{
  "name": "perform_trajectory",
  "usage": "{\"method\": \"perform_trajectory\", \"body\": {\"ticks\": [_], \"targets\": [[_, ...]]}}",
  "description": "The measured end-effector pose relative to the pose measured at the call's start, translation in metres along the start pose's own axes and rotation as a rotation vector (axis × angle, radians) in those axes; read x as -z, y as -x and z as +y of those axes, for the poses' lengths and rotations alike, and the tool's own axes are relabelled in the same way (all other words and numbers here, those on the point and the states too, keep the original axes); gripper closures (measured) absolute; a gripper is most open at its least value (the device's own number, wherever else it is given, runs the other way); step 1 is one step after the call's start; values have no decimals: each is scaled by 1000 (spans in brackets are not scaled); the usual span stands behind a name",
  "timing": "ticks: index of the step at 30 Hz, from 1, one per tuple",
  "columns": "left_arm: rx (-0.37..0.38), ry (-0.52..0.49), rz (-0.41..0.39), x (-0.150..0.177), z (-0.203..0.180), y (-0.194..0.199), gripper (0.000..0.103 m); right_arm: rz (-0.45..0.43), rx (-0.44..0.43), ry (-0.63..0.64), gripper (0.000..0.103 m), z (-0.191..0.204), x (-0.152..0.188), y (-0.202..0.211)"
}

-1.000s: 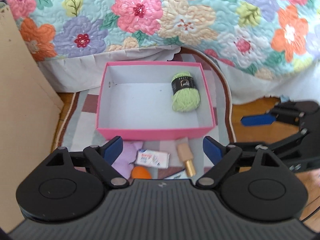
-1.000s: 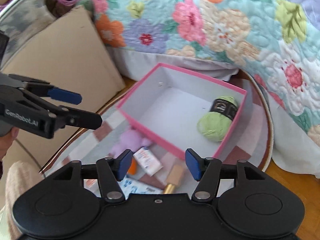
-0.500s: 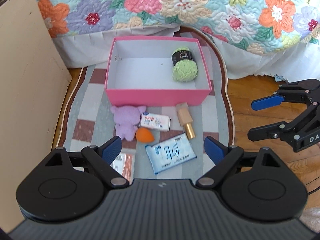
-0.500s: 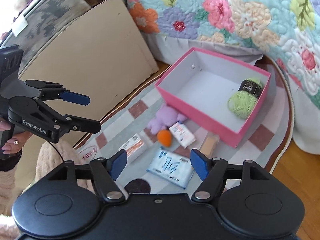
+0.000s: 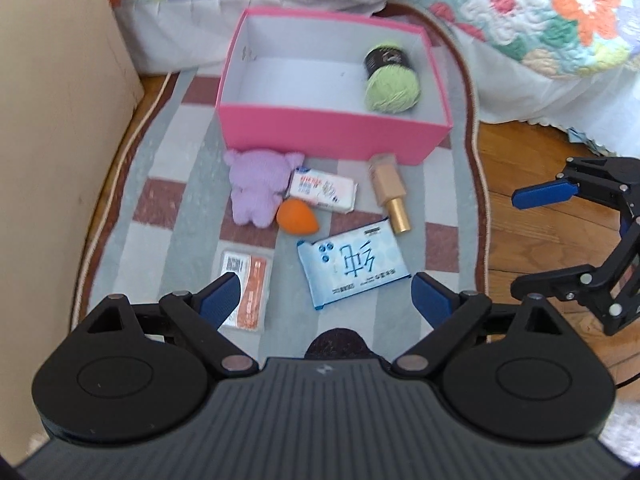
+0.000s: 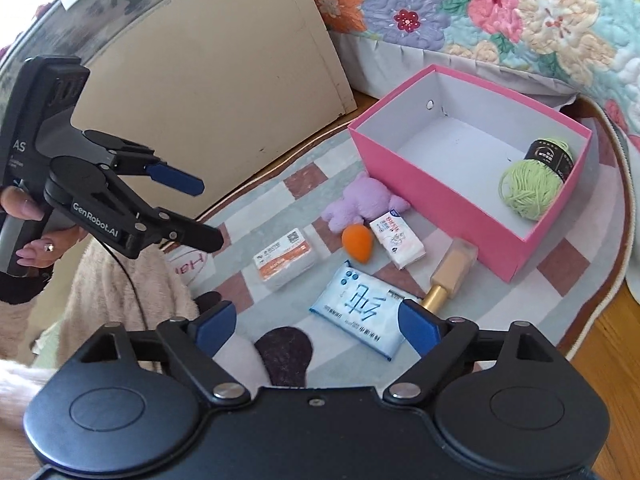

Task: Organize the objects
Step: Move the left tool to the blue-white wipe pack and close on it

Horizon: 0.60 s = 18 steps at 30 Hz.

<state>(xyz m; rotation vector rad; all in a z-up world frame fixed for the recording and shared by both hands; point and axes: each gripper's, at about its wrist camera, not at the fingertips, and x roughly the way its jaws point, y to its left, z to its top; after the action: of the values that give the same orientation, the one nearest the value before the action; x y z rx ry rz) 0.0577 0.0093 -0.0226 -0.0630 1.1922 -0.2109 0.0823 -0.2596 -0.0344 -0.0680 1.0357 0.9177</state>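
A pink box (image 5: pixel 332 130) (image 6: pixel 432 196) stands on a checked rug with a green yarn ball (image 5: pixel 392 88) (image 6: pixel 530 188) inside. In front of it lie a purple plush toy (image 5: pixel 256 192) (image 6: pixel 358 204), an orange sponge (image 5: pixel 297 217) (image 6: pixel 357 243), a white packet (image 5: pixel 324 189) (image 6: pixel 397 238), a beige-and-gold bottle (image 5: pixel 390 190) (image 6: pixel 450 274), a blue wipes pack (image 5: pixel 354 268) (image 6: pixel 360 308) and an orange-and-white packet (image 5: pixel 248 288) (image 6: pixel 286 262). My left gripper (image 5: pixel 324 304) (image 6: pixel 200 212) is open and empty above the near rug. My right gripper (image 6: pixel 316 326) (image 5: pixel 532 240) is open and empty, to the right.
A beige board (image 5: pixel 52 140) (image 6: pixel 224 80) leans at the left. A floral quilt (image 5: pixel 520 12) (image 6: pixel 500 12) hangs behind the box. Wooden floor (image 5: pixel 532 160) lies right of the rug (image 5: pixel 160 184). A dark round patch (image 6: pixel 286 354) sits near the rug's front.
Both grippers have pulled back and up from the box, so the loose items in front of it have come into view. Both stay open and empty.
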Motion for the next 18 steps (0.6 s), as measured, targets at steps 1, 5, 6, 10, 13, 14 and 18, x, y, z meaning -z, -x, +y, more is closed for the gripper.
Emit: {"method": "perform_trajectory", "body": {"ticks": [1,5,6,10,13,14,18], "targets": [[1,16,-1,2,3,-6,10,-10,11,8,11,-2,2,-6],[-44,68,-23,9,10,-31,5,-17,81,56,11,-8,15,-37],[-63,73,-26,10,11,-38,5,-18,90,69,11,-9,20,-46],[-81,104,-25,14,14,-66,5,-28,127,83,11,-15,37,-75],[-41,127,-16,17,11,-89,5,-51,148,67,11,-21,47,-91],[-35,130,-21,19,8,-96,5,-63,151,53,11,-24,51,-97],[-28,94,-37,22,-6,-125,5,-75,154,-6,11,-35,63,-114]]}}
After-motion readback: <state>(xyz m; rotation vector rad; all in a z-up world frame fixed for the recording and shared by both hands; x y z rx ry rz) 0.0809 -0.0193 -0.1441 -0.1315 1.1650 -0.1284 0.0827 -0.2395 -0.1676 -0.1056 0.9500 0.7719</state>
